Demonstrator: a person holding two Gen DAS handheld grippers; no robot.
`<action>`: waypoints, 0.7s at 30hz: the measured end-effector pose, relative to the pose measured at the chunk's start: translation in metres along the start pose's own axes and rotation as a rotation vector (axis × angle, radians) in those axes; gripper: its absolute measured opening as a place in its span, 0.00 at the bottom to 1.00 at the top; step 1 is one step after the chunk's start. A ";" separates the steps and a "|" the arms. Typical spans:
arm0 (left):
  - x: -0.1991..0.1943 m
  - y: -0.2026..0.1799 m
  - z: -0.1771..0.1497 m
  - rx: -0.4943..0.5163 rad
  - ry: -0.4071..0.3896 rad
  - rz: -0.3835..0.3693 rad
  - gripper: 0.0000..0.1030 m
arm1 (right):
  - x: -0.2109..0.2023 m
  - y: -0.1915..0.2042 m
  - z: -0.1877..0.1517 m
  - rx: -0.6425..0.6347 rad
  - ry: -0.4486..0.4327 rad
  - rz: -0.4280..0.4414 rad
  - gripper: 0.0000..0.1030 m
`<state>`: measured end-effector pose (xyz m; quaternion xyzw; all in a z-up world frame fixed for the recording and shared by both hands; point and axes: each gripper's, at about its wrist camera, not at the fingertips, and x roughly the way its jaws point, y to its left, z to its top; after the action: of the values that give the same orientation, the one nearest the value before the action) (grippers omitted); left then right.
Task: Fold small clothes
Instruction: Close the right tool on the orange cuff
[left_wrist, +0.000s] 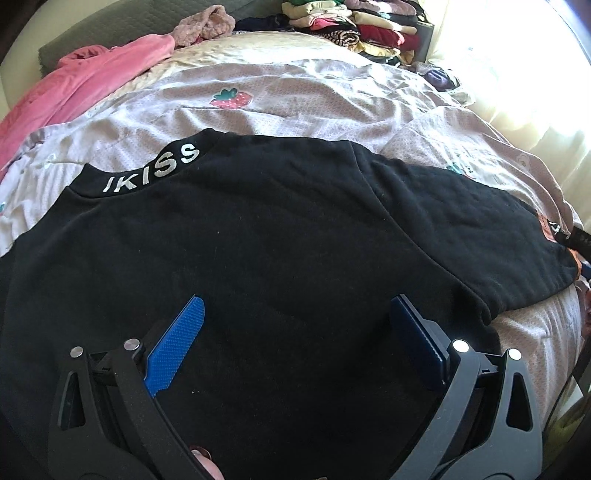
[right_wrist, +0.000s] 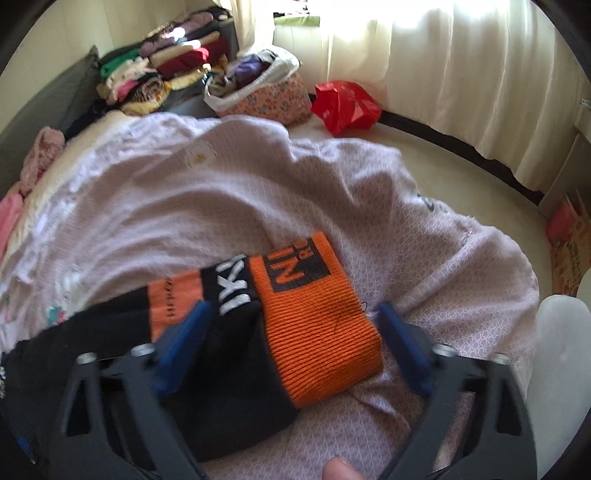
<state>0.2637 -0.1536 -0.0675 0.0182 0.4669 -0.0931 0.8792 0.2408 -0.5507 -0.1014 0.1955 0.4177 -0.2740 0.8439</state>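
A black sweatshirt (left_wrist: 258, 240) with white "IKISS" lettering on its collar lies spread flat on the bed. My left gripper (left_wrist: 295, 306) is open, hovering low over the middle of its body with nothing between the fingers. In the right wrist view, a black sleeve (right_wrist: 236, 354) ends in an orange ribbed cuff (right_wrist: 325, 332) with black lettering, lying on the bedspread. My right gripper (right_wrist: 291, 314) is open, its blue fingers on either side of the sleeve end and cuff, not closed on them.
The bed has a pale pink patterned bedspread (left_wrist: 295, 103) with a strawberry print. A pink garment (left_wrist: 74, 88) lies at the far left. Stacks of folded clothes (right_wrist: 162, 70) sit at the bed's head, beside a floral basket (right_wrist: 266, 96) and a red bag (right_wrist: 343, 107). White curtains (right_wrist: 480, 74) hang at the right.
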 end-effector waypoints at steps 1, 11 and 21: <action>0.000 0.000 -0.001 0.000 -0.003 0.001 0.91 | 0.001 0.003 -0.001 -0.012 0.001 -0.001 0.70; -0.016 0.005 -0.006 -0.037 -0.026 -0.046 0.91 | -0.041 0.030 -0.011 -0.138 -0.084 0.059 0.24; -0.037 0.024 -0.017 -0.106 -0.044 -0.069 0.91 | -0.077 0.057 -0.022 -0.249 -0.158 0.068 0.19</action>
<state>0.2337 -0.1230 -0.0478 -0.0463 0.4520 -0.0988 0.8853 0.2243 -0.4715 -0.0456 0.0811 0.3738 -0.2059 0.9007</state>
